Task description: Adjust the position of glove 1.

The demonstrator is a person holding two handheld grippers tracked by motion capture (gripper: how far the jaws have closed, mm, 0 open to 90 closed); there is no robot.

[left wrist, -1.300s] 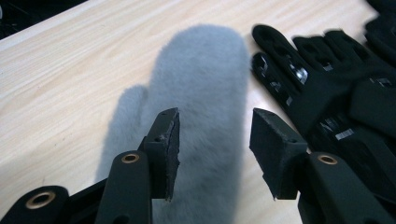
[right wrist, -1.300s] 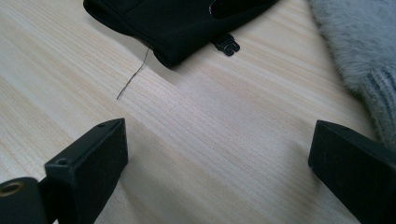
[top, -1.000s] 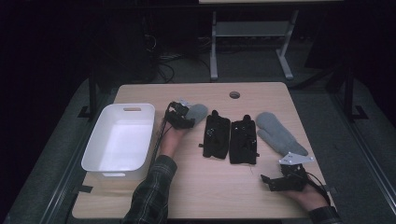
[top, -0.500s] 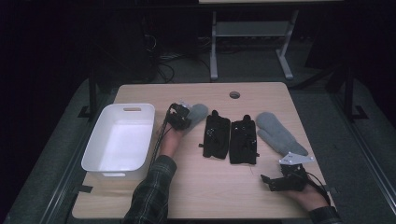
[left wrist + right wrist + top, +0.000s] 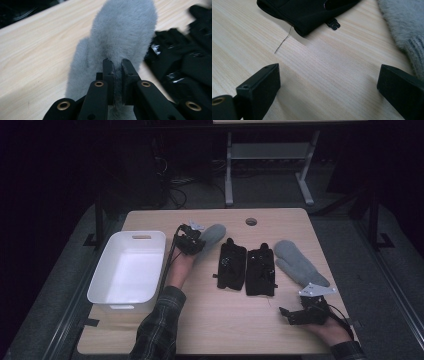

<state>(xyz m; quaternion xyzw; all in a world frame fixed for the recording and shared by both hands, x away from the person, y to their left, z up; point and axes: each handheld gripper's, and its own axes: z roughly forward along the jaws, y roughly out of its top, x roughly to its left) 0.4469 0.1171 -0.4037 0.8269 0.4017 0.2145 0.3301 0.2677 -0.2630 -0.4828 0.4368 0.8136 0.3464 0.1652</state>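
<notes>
Right now the left gripper (image 5: 115,65) is clamped on a grey mitten (image 5: 120,37), its jaws having just been closing with the cuff end of the fabric between them. That mitten is soft and fuzzy, pale grey, rounded at the far tip, with a thumb lobe bulging out on one side. In the left gripper view it stretches straight away from the jaws over the table (image 5: 37,50), its near end pinched into the narrow slit between the two black pads. From the high view the mitten (image 5: 212,233) sits toward the back of the table (image 5: 225,320), just right of a white bin (image 5: 127,270), with the left gripper (image 5: 190,241) at its near end.

Beside it lie two black gloves (image 5: 247,268), side by side in the middle of the table, close to the mitten's right edge; they show blurred at the right of the left gripper view. A second grey mitten (image 5: 297,262) lies just past the gloves on the right.

The right gripper (image 5: 300,312) rests low at the table's front right, well apart from the held mitten. Its jaws stand wide with bare wood between them; in its own view a black glove cuff (image 5: 312,15) and the other mitten's ribbed edge (image 5: 409,32) lie ahead of it.
</notes>
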